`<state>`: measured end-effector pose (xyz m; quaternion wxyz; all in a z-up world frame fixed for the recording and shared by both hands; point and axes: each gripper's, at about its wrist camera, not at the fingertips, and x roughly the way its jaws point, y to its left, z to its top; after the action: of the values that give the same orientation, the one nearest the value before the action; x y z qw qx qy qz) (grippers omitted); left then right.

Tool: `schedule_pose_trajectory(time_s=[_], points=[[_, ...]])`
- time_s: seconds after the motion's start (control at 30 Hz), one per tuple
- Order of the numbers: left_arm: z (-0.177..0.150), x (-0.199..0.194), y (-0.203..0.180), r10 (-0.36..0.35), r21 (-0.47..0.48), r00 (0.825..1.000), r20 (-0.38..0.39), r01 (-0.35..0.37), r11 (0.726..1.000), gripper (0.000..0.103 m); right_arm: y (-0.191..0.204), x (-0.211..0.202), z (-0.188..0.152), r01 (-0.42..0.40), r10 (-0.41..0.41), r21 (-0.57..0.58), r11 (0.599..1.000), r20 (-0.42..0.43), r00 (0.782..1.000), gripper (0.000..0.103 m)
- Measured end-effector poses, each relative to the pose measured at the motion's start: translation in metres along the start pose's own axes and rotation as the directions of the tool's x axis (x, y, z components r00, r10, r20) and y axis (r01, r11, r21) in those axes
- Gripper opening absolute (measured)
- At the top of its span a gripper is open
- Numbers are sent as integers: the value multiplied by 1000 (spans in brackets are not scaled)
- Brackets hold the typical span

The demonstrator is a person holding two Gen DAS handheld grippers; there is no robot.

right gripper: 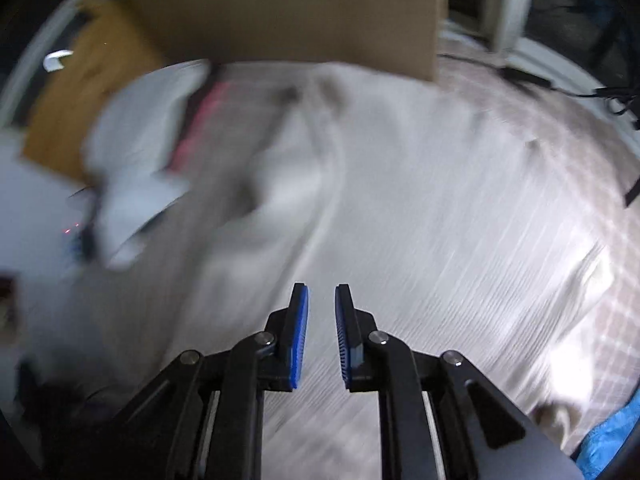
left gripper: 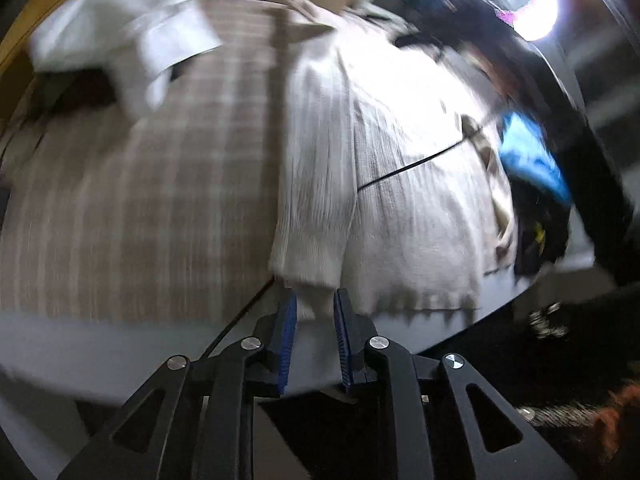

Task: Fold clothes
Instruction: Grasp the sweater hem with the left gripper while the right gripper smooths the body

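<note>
Blue-padded jaws of the left gripper stand a narrow gap apart, with a bit of pale cuff showing between them; whether the pads press on it cannot be told through the blur. That cuff belongs to a cream ribbed knit sweater, which lies spread on a beige plaid bedsheet, one sleeve folded down over the body toward the hem. The right gripper hangs above the same knit, its jaws narrowly parted with nothing between them. A white folded garment sits near the far edge, well apart from the sweater, and a blue cloth lies just beside the sweater's far side. Both views are smeared, which suggests fast hand travel. The likely risk is that the sleeve drags out of its fold if the left pads catch the cuff while withdrawing, or that a hurried next grab pinches sheet along with knit and skews the fold.
</note>
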<state>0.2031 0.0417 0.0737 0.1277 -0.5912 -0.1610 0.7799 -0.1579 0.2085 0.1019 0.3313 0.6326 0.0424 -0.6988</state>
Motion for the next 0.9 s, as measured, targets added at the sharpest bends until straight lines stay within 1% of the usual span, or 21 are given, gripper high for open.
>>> schedule_pose_trajectory(time_s=[0.03, 0.07, 0.1, 0.13, 0.17, 0.27, 0.3, 0.33, 0.37, 0.43, 0.47, 0.53, 0.6, 0.67, 0.73, 0.83, 0.9], points=[[-8, -7, 1, -1, -26, 1000, 20, 1, 1000, 24, 5, -11, -8, -58, 58, -13, 998, -6, 998, 15], [-16, -15, 1, -1, -52, 999, 40, 3, 999, 29, 7, -23, -17, -117, 117, -18, 993, -3, 993, 19], [-17, -14, 2, 10, -69, 999, 46, -7, 998, 37, 11, -30, -23, -175, 175, -15, 984, 6, 984, 29], [-17, -11, 3, 24, -83, 998, 50, -19, 996, 38, 15, -37, -28, -232, 233, -11, 973, 14, 972, 33], [-13, -1, 2, 43, -79, 998, 46, -39, 996, 37, 12, -40, -30, -287, 287, 12, 958, 16, 958, 35], [1, 31, 1, 106, -51, 994, 30, -104, 993, 37, 13, -37, -18, -283, 281, 7, 959, 71, 957, 35], [6, 43, 2, 120, -48, 993, 22, -119, 992, 37, 20, -30, -15, -173, 174, -21, 985, 89, 981, 35], [12, 56, 3, 138, -48, 990, 12, -137, 989, 37, 29, -20, -15, -89, 93, -47, 995, 85, 992, 35], [18, 70, 6, 145, -50, 989, -2, -145, 988, 37, 32, -9, -13, -56, 61, -63, 996, 74, 995, 35], [25, 90, 9, 140, -46, 990, -26, -141, 989, 35, 33, 16, -6, -48, 52, -69, 996, 54, 997, 35], [28, 98, 10, 140, -48, 990, -29, -142, 989, 33, 32, 25, -2, -20, 24, -68, 998, 56, 998, 35], [32, 101, 10, 133, -52, 991, -16, -133, 990, 11, 30, 42, 10, 26, -21, -74, 997, 68, 997, 35], [33, 96, 9, 124, -55, 992, 6, -123, 991, 10, 25, 53, 23, 33, -28, -68, 997, 70, 997, 35], [32, 87, 4, 121, -50, 992, 32, -119, 992, 9, 18, 69, 35, 22, -19, -42, 999, 62, 998, 35], [31, 74, -1, 115, -55, 992, 56, -112, 992, 9, 19, 92, 46, 17, -16, -37, 999, 51, 999, 35], [29, 51, -11, 82, -71, 992, 93, -75, 995, 6, 27, 116, 46, 56, -54, -86, 995, 19, 998, 35], [27, 36, -21, 37, -78, 992, 117, -28, 997, 6, 33, 123, 44, 114, -115, -125, 986, 1, 993, 35]])
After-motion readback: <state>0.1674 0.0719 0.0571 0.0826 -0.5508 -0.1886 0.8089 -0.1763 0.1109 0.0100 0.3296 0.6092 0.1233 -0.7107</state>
